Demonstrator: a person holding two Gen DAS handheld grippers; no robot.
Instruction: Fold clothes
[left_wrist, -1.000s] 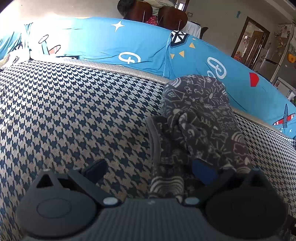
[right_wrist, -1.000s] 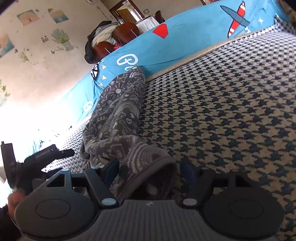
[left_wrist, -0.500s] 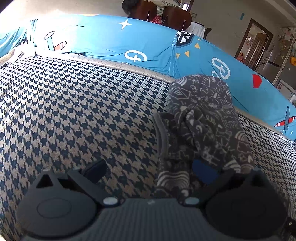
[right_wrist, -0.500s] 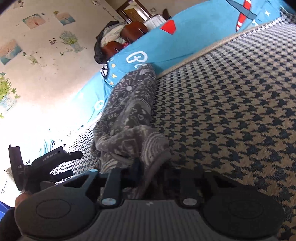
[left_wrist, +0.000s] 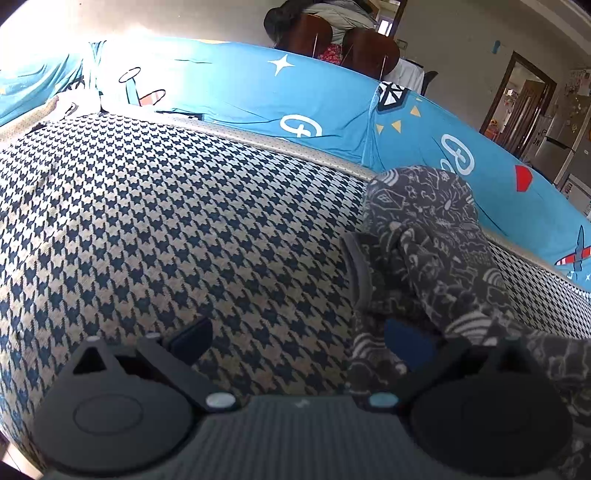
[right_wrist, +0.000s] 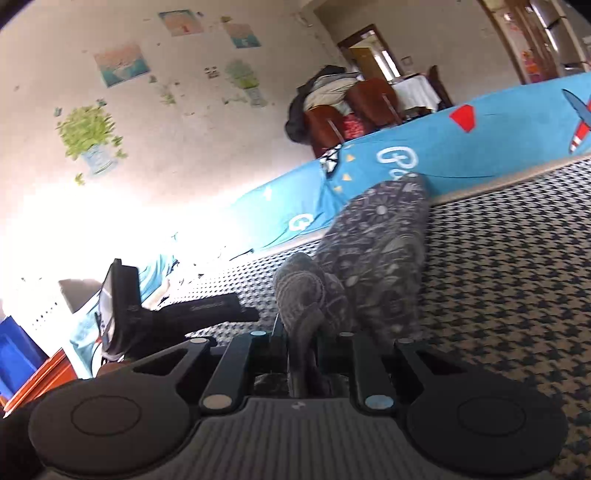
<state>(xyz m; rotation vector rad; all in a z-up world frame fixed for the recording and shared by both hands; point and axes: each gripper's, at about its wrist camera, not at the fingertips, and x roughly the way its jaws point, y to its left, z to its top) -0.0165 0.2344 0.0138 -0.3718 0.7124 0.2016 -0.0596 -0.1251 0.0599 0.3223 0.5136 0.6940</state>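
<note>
Item: grey trousers (right_wrist: 376, 258), back edge of checked sofa seat (right_wrist: 509, 280). Your right gripper (right_wrist: 301, 354) closing, pinching cuff; left gripper (left_wrist: 295, 343) spread.

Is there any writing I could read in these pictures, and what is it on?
No whole word reads clearly.
Blue sofa cover: white looped marks, perhaps a "G", uncertain.
Left gripper: pale lettering along its side, too blurred to read.
Wall posters: any print too blurred to read.
</note>
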